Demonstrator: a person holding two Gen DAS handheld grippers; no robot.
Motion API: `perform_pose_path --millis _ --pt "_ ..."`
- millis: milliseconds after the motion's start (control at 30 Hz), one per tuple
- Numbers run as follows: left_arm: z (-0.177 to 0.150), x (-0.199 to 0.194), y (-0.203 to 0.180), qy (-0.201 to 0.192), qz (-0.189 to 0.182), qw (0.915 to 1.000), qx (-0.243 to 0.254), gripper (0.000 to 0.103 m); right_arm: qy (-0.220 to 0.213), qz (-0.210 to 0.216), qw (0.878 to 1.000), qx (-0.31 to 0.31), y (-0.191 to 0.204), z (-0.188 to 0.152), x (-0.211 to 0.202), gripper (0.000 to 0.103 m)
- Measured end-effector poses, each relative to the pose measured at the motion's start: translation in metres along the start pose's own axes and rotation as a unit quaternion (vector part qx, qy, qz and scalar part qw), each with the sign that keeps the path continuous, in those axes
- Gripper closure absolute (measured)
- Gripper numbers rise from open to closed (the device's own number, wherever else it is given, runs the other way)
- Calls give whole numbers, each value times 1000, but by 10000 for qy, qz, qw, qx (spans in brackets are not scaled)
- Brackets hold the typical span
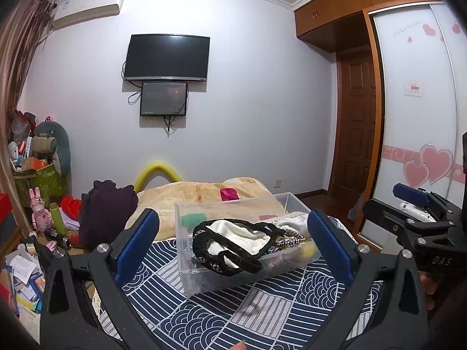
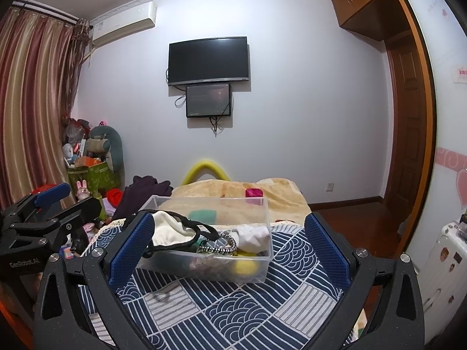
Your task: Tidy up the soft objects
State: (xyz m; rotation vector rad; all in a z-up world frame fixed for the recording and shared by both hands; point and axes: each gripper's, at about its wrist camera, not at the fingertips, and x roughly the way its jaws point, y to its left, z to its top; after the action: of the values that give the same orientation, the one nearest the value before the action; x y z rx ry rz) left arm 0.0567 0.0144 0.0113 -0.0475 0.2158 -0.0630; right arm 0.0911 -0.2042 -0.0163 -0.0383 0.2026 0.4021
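Note:
A clear plastic bin (image 1: 233, 277) (image 2: 254, 271) sits on the blue patterned bedspread (image 1: 227, 315) (image 2: 233, 312). A white cloth with black trim (image 1: 233, 240) (image 2: 172, 232) drapes over its rim, beside a braided cord (image 2: 226, 243), white socks (image 2: 254, 237) and a yellow ball (image 2: 246, 268). My left gripper (image 1: 232, 233) is open and empty, held in front of the bin. My right gripper (image 2: 230, 237) is open and empty, also in front of the bin. Each gripper shows at the edge of the other's view.
A beige blanket (image 1: 204, 195) with a pink item (image 1: 229, 194) lies behind the bin. A dark purple garment (image 1: 106, 210) is heaped at left. Cluttered toys and boxes (image 1: 38, 175) fill the left corner. A wardrobe (image 1: 420, 116) stands at right.

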Motion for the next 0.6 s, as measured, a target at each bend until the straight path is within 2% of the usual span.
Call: perform_pose_path --millis 600 --pt "0 -1 -6 49 -101 9999 65 0 68 55 10000 -24 3 1 1 0"
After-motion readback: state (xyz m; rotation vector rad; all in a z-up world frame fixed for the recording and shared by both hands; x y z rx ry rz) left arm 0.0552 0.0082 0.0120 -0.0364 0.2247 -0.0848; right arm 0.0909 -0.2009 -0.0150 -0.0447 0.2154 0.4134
